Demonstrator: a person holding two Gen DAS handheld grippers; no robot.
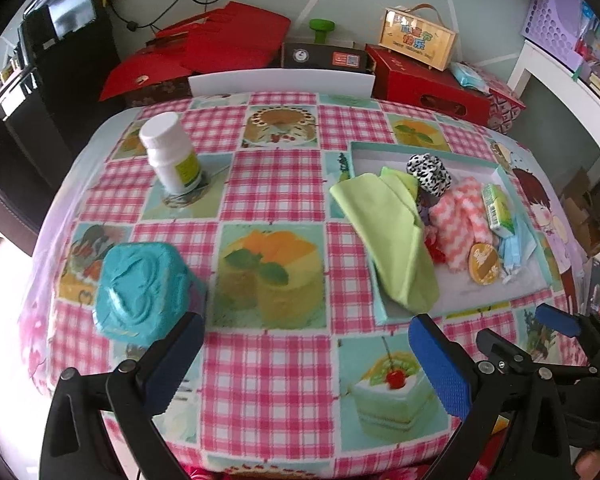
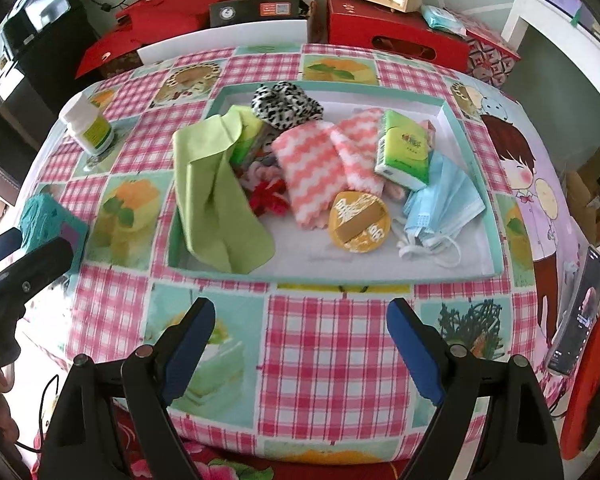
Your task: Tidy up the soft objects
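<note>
A shallow teal-rimmed tray holds the soft things: a green cloth draped over its left rim, a pink-and-white towel, a leopard-print scrunchie, a green tissue pack, blue face masks, a round yellow puff and red and pink hair ties. My right gripper is open and empty, in front of the tray. My left gripper is open and empty, left of the tray.
A white bottle and a teal box stand on the checked tablecloth at the left. Red boxes and a white chair back are behind the table. A phone lies at the right edge.
</note>
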